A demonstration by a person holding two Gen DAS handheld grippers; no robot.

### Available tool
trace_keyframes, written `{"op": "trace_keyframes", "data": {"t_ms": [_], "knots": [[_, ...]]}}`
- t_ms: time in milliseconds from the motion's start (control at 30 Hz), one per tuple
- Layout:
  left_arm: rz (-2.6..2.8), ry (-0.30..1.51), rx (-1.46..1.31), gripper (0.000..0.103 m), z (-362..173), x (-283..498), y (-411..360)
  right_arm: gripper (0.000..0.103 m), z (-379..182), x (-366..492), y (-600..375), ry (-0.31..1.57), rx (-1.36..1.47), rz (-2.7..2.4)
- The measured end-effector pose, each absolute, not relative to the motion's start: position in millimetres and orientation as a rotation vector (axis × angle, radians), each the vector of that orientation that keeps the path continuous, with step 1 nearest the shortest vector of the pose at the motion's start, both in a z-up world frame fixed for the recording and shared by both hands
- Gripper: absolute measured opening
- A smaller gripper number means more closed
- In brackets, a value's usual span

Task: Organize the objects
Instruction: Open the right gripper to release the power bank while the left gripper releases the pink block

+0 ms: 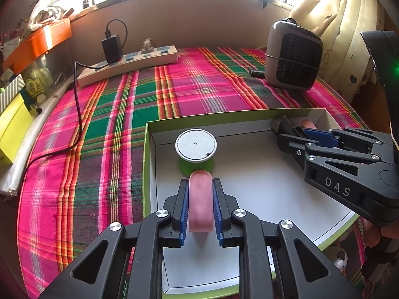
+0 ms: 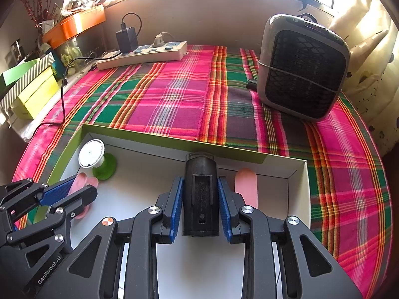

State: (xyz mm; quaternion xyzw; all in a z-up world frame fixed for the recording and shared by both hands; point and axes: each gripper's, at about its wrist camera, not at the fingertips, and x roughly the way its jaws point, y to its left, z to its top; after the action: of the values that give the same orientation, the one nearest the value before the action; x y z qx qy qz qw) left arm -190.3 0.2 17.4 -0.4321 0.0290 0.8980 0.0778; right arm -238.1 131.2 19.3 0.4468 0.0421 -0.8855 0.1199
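A: What do we have in the left claw [image 1: 200,194]?

B: It's clenched on a pink bar [image 1: 200,199], blue pads pressed to both its sides. In the left wrist view the bar sits low in the centre of the frame, over the white floor of the box [image 1: 261,189].

A: And the right claw [image 2: 200,199]?

B: Clenched too, on a black block [image 2: 200,194]. In the right wrist view it's at centre, its far end close to the back wall of the box [image 2: 149,137]; whether it touches the wall, we cannot tell.

A: What else do we see inside the box?

B: A spool [image 1: 196,147] with a white round top and a green base, just beyond the pink bar, near the box's upper left corner. A second pink piece [image 2: 246,186] lies just right of the black block, by the back wall.

A: Where's the box itself?

B: On a table under a pink and green plaid cloth [image 1: 112,114]. At the upper right of both views stands a grey heater [image 2: 303,67]; at the upper left lies a power strip [image 1: 129,62] with a black charger [image 1: 111,47] plugged in.

A: And the two claws?

B: Near each other; we see the right claw [image 1: 289,130] at the right edge of the left view.
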Motion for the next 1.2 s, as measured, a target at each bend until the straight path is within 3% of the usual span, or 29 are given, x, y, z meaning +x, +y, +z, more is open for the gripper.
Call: {"op": "trace_keyframes", "data": {"t_ms": [333, 800, 900, 1200], "knots": [[2.690, 0.089, -1.297, 0.017, 18.4, -190.9, -0.3, 0.029, 18.3, -237.5, 131.8, 0.118, 1.300, -2.599], [2.686, 0.106, -1.299, 0.027, 19.4, -184.5, 3.3, 0.029, 22.9, -233.0, 135.3, 0.106, 1.286, -2.618], [2.707, 0.115, -1.288, 0.030, 23.2, -179.0, 3.7, 0.036, 25.7, -229.5, 137.8, 0.097, 1.278, -2.626], [2.733, 0.086, -1.249, 0.032, 37.8, -160.5, 1.0, 0.041, 38.6, -208.5, 146.2, 0.063, 1.230, -2.649]]}}
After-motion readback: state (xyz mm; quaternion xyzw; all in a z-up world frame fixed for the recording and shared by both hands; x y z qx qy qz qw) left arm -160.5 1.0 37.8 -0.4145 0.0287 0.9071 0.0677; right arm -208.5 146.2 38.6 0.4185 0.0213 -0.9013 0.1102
